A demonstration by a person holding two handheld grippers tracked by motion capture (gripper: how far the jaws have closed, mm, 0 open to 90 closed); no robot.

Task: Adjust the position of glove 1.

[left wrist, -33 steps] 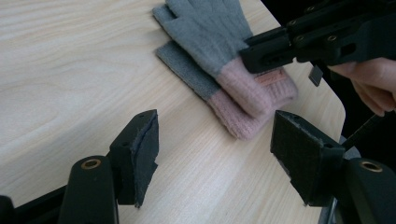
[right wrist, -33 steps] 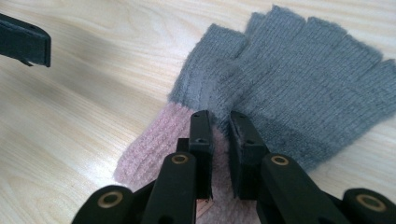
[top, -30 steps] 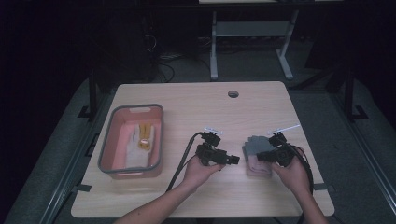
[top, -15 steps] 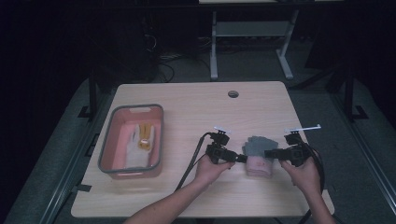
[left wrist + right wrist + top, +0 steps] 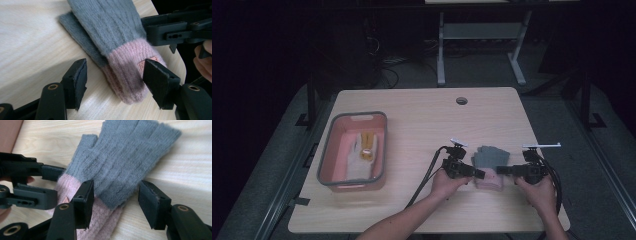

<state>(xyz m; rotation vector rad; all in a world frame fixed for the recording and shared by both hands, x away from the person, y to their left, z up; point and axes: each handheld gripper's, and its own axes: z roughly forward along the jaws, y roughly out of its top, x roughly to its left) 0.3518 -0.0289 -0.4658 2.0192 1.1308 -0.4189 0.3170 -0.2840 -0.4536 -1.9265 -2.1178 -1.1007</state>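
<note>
From the high view I get a dim picture: the table (image 5: pixel 422 120) is lit softly from above while the floor and background fall almost to black. Detail there is soft and grainy. My two gripper views are much brighter, with pale light washing the wood and mild glare along the far edge. The glove (image 5: pixel 117 32) casts a soft shadow. The near jaws look slightly blurred and stretched toward the corners.

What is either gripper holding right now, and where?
Nothing. The left gripper and the right gripper both stand open around the pink cuff of the grey gloves lying on the table.
</note>
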